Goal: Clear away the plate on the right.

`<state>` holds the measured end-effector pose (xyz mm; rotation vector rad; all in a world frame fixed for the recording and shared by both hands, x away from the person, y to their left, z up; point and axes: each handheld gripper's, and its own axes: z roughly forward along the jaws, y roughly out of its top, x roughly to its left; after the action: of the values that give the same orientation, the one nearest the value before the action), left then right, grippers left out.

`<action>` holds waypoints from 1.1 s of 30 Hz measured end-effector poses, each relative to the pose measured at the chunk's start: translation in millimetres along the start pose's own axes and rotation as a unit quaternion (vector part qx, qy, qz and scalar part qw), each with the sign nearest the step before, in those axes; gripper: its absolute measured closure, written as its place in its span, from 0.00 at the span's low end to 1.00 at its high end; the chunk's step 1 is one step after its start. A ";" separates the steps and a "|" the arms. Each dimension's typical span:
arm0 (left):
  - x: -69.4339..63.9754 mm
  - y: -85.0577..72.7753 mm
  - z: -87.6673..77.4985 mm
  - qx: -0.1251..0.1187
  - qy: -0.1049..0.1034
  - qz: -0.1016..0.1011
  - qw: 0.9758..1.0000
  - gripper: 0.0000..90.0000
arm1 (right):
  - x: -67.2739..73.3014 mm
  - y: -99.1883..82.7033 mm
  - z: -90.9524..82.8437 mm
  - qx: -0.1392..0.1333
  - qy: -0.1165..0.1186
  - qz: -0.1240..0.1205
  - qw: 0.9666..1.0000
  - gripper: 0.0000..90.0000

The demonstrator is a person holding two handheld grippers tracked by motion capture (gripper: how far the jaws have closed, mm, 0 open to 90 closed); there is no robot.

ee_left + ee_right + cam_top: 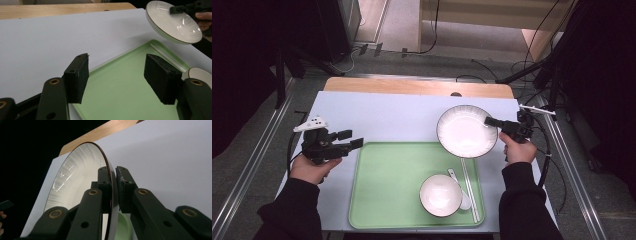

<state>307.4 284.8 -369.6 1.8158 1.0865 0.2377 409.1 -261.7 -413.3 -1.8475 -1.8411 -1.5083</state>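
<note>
A large white plate [467,131] with a dark rim hangs tilted above the far right corner of the green tray [387,180]. My right gripper [488,121] is shut on its right rim; in the right gripper view the jaws [113,178] pinch the plate's edge [77,177]. The left gripper [352,139] hovers at the tray's left edge, open with nothing between its fingers [120,77]. From there I see the lifted plate [172,22] at the upper right. A small white bowl [440,195] sits on the tray's near right part.
A white spoon [460,190] and a pair of chopsticks [469,187] lie on the tray right of the small bowl. The tray rests on a pale sheet [377,120] over a wooden table [412,86]. Cables and stands surround the table.
</note>
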 end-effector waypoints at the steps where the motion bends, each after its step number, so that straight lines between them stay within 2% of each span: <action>1: -1.6 1.1 2.9 0.000 -0.001 0.002 1.000 0.40 | 3.5 0.3 3.2 0.005 0.001 0.000 1.000 0.93; 5: -8.6 6.0 13.0 0.008 -0.005 0.018 1.000 0.38 | 18.1 2.1 14.4 0.010 0.013 -0.013 1.000 0.93; 7: -11.0 8.6 17.1 0.005 -0.009 0.011 1.000 0.38 | 25.2 3.2 19.6 0.015 0.019 -0.017 1.000 0.93; 14: -20.6 17.2 31.1 0.008 -0.015 0.016 1.000 0.38 | 45.7 2.4 37.0 0.028 0.029 -0.023 0.999 0.93; 17: -23.6 20.1 38.4 0.008 -0.024 0.002 1.000 0.38 | 52.1 -0.3 43.4 0.036 0.034 -0.026 0.998 0.93; 21: -28.1 22.3 48.1 0.014 -0.026 -0.011 0.999 0.40 | 59.4 -4.4 52.9 0.050 0.040 -0.028 0.998 0.93; 28: -33.6 21.5 65.9 0.019 -0.006 -0.001 1.000 0.41 | 69.9 -10.9 66.7 0.059 0.051 -0.024 0.997 0.93; 33: -38.0 21.6 78.4 0.013 0.004 -0.015 1.000 0.44 | 76.6 -14.0 74.1 0.063 0.058 -0.024 0.996 0.93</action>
<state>342.9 203.2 -381.2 1.8227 1.1265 0.2146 418.7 -155.0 -404.3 -1.6369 -1.8908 -1.4461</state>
